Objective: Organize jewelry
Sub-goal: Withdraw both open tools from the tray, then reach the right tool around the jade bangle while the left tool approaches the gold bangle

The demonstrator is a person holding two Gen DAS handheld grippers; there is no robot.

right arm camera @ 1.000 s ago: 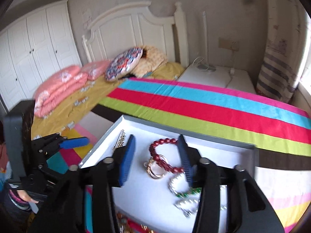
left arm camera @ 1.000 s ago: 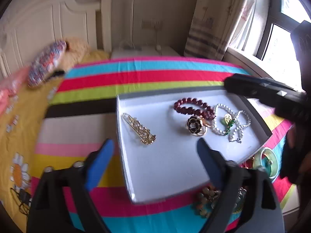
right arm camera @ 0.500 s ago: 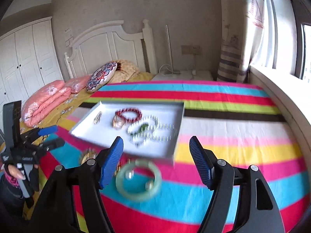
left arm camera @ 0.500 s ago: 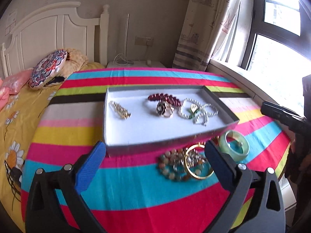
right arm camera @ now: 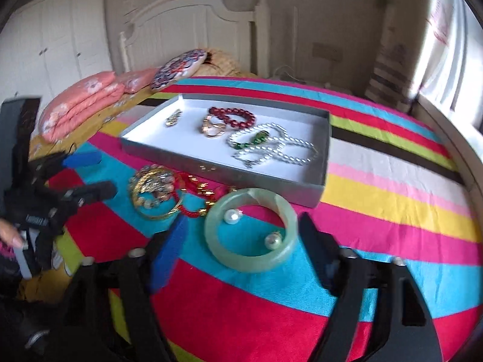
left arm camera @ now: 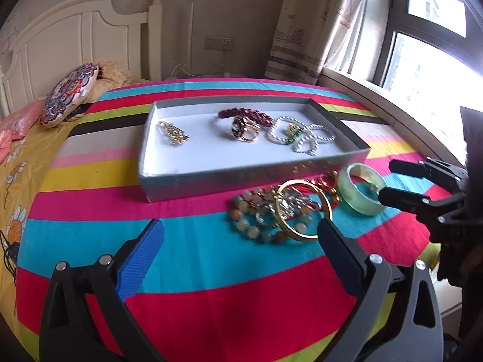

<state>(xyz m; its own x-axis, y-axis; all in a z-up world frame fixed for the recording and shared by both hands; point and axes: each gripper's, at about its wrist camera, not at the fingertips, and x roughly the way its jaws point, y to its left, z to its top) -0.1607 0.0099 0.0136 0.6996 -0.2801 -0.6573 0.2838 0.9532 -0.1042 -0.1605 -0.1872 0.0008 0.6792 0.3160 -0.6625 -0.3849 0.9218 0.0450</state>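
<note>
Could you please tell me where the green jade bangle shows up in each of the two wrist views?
Left wrist view: the green jade bangle lies right of centre on the striped cover, beside the right gripper.
Right wrist view: the bangle lies low at centre, between the open fingers, two pearl earrings inside it.
Shared landmark: the grey tray, just behind the bangle.

Both claws pulled back from the tray (left arm camera: pixel 241 178), right claw (right arm camera: pixel 241 250) now flanking jade bangle (right arm camera: pixel 250 259)
</note>
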